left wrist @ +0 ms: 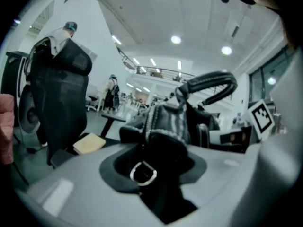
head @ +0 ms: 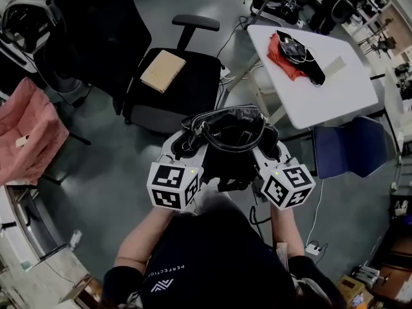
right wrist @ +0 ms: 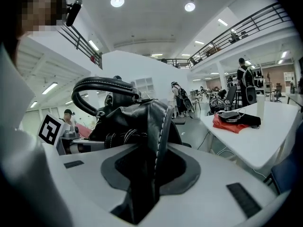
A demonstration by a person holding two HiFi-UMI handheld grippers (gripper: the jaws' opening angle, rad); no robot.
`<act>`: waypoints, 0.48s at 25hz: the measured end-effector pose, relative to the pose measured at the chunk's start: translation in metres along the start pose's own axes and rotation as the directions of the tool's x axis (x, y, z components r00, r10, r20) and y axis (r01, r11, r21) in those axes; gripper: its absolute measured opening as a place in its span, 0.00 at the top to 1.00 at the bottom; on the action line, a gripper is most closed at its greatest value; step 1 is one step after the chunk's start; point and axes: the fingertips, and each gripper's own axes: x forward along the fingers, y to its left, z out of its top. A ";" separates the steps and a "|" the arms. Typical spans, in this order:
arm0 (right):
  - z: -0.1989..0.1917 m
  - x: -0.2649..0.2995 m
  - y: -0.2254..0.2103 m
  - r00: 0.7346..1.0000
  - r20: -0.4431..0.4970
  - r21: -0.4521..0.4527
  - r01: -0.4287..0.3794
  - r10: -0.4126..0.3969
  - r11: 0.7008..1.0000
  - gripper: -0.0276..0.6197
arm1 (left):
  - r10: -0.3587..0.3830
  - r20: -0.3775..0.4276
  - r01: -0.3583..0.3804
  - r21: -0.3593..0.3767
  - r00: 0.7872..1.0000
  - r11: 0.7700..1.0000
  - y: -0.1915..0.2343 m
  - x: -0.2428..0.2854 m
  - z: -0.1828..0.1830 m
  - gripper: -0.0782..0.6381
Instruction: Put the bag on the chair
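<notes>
Black handbag (head: 226, 132) hangs in the air crosswise, one end pinched by each of left hand-held gripper (head: 183, 148) and right hand-held gripper (head: 270, 152), office chair (head: 193, 90) just beyond, nearer the left.

The person wears a dark, short-sleeved T-shirt (head: 193, 262) with a small white chevron logo (head: 159, 285) and a line of white lettering beside it, too small to read. The left gripper (head: 182, 148) and right gripper (head: 269, 152) share one build, a smooth pale-grey shell. Behind the claw of each sits a white box printed with black square patterns: the left marker cube (head: 172, 185) and the right marker cube (head: 288, 185). A tiny greenish dot, perhaps an indicator light, shows on each cube's edge nearest the claw. Seen along the jaws, a dark-grey rounded collar (right wrist: 187, 174) rings the jaw slot, and flat dark rectangular patches (right wrist: 241, 200) lie on the right shell to either side of it.
</notes>
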 end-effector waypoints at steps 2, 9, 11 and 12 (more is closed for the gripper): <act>0.009 0.016 -0.013 1.000 -0.004 -0.005 -0.005 0.005 1.000 0.82 | 0.001 0.003 -0.001 -0.017 1.000 1.000 0.006 0.017 0.007 0.66; 0.048 0.069 -0.068 0.999 -0.040 -0.039 -0.006 0.004 0.999 0.82 | -0.003 -0.008 0.003 -0.094 1.000 0.996 0.021 0.086 0.036 0.66; 0.060 0.085 -0.080 0.999 -0.044 -0.048 -0.015 0.012 0.999 0.82 | 0.001 -0.009 -0.001 -0.100 1.000 0.995 0.028 0.103 0.046 0.66; 0.066 0.095 -0.085 0.999 -0.048 -0.051 -0.022 0.020 0.998 0.82 | 0.007 -0.011 -0.008 -0.104 1.000 0.995 0.033 0.111 0.051 0.66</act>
